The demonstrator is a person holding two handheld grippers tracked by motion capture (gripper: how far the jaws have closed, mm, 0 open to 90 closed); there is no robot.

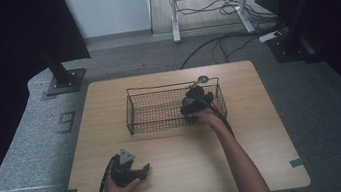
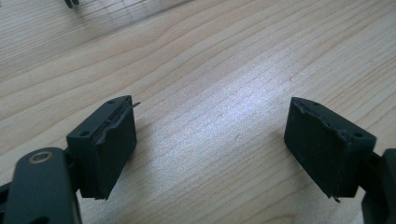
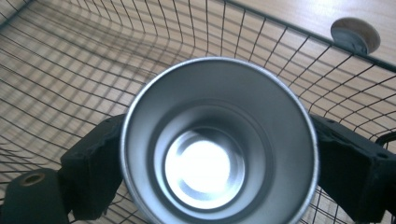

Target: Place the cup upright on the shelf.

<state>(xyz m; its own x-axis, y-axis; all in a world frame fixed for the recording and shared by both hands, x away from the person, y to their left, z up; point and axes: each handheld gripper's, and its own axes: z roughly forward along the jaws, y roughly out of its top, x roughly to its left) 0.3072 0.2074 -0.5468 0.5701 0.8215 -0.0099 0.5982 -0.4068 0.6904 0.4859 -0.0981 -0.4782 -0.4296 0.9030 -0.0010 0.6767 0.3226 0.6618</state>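
My left hand (image 1: 120, 184) rests low near the table's front edge, gripping the left gripper (image 1: 144, 169), which lies level and points to the right. Its two black jaws stand wide apart with nothing between them. My right forearm (image 1: 241, 162) stretches forward and slightly left, wrist bent down. My right hand (image 1: 207, 116) holds the right gripper (image 1: 191, 104) pointing downward and away from me, its jaws parted, one on each side of a round object.

Light wood-grain bench (image 1: 179, 175) with rounded corners, black wire mesh basket (image 1: 153, 112) sitting on the far half, small round silvery lid (image 1: 202, 79) lying just behind the basket
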